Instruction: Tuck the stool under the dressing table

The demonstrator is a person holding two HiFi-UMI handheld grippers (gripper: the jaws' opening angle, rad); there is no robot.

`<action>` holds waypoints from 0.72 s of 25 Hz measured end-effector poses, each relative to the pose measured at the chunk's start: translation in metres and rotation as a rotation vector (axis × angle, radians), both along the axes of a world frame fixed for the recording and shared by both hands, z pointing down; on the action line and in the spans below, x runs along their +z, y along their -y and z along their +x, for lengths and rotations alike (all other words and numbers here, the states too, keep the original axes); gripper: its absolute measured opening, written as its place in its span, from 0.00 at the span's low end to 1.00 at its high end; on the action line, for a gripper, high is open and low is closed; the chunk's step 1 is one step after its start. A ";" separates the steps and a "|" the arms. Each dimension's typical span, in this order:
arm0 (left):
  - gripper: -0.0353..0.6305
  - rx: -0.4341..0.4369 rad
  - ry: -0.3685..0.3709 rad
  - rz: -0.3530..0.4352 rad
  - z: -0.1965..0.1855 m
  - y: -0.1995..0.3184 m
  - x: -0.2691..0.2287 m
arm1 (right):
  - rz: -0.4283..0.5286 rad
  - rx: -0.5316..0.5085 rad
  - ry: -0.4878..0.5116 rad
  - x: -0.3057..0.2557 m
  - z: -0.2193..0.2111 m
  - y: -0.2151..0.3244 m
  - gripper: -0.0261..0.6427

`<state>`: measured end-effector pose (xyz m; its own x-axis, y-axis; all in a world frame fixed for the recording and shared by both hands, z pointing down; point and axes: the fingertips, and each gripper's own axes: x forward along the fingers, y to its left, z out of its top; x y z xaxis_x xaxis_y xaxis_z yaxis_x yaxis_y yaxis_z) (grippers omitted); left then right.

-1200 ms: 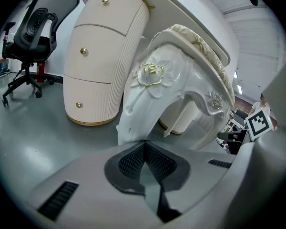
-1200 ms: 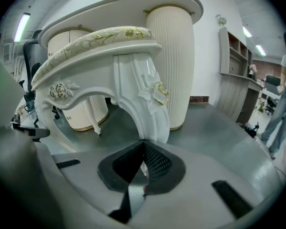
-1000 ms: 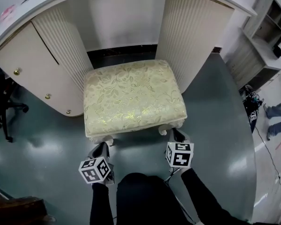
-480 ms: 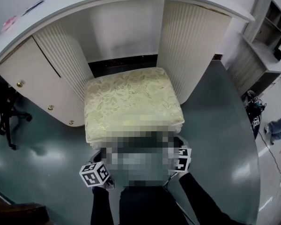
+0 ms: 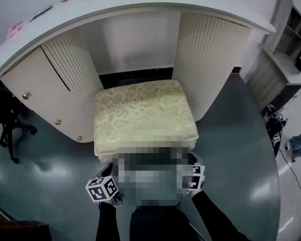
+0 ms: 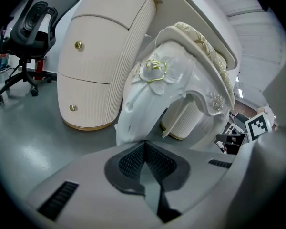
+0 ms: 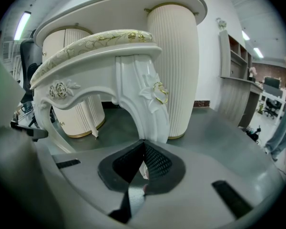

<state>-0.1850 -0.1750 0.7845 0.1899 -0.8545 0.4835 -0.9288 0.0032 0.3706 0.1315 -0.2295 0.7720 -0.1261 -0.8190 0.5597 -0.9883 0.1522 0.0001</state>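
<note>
Item: stool, white carved frame with a gold-leaf patterned cushion, standing on the grey floor in front of the dressing table. Position: its far edge sits in the mouth of the kneehole, between the ribbed left pedestal and the ribbed right pedestal; the near half stands out from under the curved top, so by my reading the tuck is only partly made. Holding: the left gripper is clamped low on the near left leg, and the right gripper is closed on the near right leg, whose white shows between the pads. Reason, as I judge it: a grip on both near legs, close to the floor, lets the person push evenly from behind and keep the seat square to the gap, with room on either side. Risk: a skewed push could bring a far corner against a pedestal. Nearby: an office chair, far left, well apart.
</note>
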 end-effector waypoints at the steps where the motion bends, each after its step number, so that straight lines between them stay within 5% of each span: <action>1: 0.06 0.000 0.001 0.003 0.000 0.001 0.000 | 0.002 -0.001 -0.002 0.000 0.000 0.001 0.05; 13: 0.06 -0.014 0.010 0.011 0.002 0.006 0.005 | 0.026 -0.005 -0.017 0.004 0.000 0.013 0.05; 18: 0.06 -0.014 0.013 0.028 0.009 -0.011 -0.006 | 0.034 -0.052 0.065 -0.005 0.000 -0.006 0.05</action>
<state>-0.1760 -0.1638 0.7784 0.1716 -0.8701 0.4620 -0.9333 0.0066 0.3591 0.1311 -0.2237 0.7672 -0.2044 -0.8290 0.5206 -0.9771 0.2047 -0.0576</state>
